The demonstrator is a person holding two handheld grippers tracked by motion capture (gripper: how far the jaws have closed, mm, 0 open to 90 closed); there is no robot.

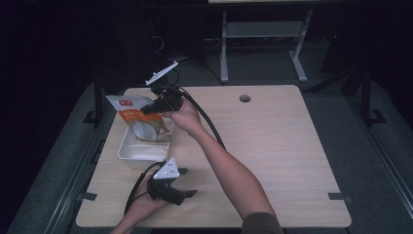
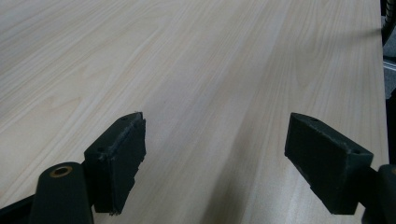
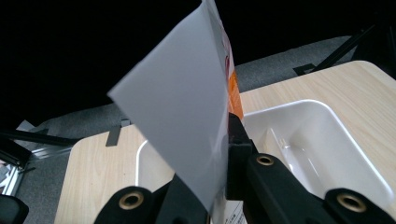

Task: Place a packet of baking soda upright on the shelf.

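The right gripper [image 1: 147, 110] is gripping the pouch [image 1: 138, 122] above the white tray [image 1: 127, 151], left of centre; the left gripper [image 1: 187, 183] is resting with jaws open.

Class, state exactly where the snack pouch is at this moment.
In the high view, the snack pouch is at the table's left side, clamped by the right gripper over the white tray.

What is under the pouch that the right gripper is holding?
The white tray sits below the pouch, which the right gripper grips over it. The tray's visible floor looks bare; the part beneath the pouch is covered.
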